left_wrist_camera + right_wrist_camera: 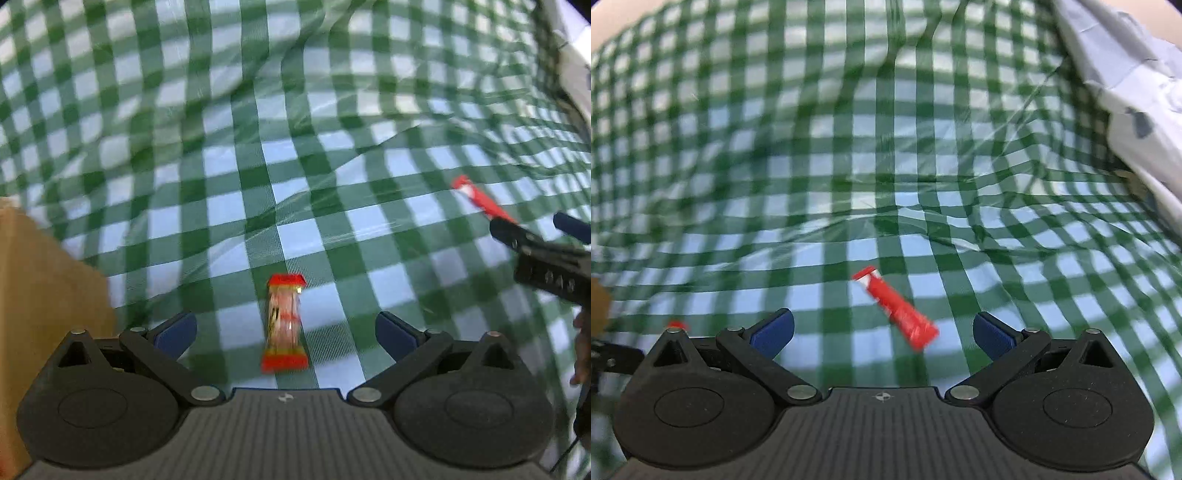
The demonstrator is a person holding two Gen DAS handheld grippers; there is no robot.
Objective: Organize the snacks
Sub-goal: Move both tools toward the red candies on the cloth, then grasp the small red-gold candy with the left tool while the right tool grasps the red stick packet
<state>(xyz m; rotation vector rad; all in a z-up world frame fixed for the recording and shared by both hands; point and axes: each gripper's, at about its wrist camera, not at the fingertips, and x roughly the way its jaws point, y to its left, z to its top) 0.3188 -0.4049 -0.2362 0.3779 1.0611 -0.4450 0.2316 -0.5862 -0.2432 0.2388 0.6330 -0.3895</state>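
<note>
In the left wrist view, the left gripper (284, 330) has its two blue-padded fingers (175, 332) spread wide, and nothing is between them except a snack bar (285, 322) that lies flat on the green checked cloth (258, 147). This bar has a clear middle and red ends, and it points away from the camera, almost in line with the gripper; the fingers do not touch it. At the left edge stands a brown cardboard box (40, 295). At the right, the right gripper (535, 230) comes into the picture, and a red snack packet (480, 197) lies on the cloth just in front of its tips. In the right wrist view, the right gripper (882, 332) is also opened wide and holds nothing. The same red snack packet (899, 314) lies on the cloth (849, 147) between the two fingers (991, 334), tilted, with its far end to the left; it is blurred, so I cannot tell if a finger touches it. A white crumpled sheet (1126, 81) is at the upper right.
</note>
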